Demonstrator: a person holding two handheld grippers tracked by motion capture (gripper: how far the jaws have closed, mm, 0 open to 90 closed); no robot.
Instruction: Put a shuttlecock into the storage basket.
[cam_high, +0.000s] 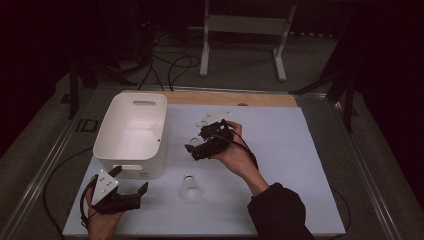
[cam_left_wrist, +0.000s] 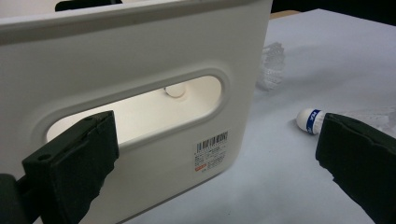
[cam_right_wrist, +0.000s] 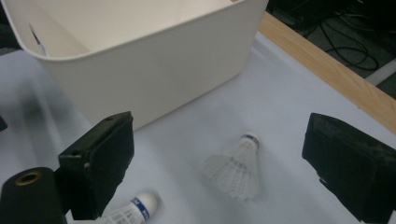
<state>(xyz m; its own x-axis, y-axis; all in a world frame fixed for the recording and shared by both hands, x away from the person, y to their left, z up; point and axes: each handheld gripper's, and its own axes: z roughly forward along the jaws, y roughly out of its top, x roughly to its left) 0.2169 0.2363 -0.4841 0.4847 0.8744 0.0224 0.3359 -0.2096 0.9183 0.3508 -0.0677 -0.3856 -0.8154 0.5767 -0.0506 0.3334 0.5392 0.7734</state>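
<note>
High view: white bin (cam_high: 131, 134) at left of worktop (cam_high: 280, 150). Left claw (cam_high: 131, 181) released, just beside bin's near wall, grasping nothing. Right claw (cam_high: 193, 146) released, raised above worktop right of bin, near two shuttlecocks (cam_high: 210, 118) lying at its far side. Third shuttlecock (cam_high: 190, 188) upright on worktop, between both claws.

Left gripper view: jaws wide apart, facing bin's handle slot (cam_left_wrist: 135, 112); barcode label (cam_left_wrist: 211, 151) below slot; shuttlecock cork (cam_left_wrist: 310, 121) lying near right jaw.

Right gripper view: jaws wide apart above two shuttlecocks; one (cam_right_wrist: 236, 164) between jaws, one (cam_right_wrist: 133, 210) under left jaw; bin (cam_right_wrist: 140, 60) beyond
</note>
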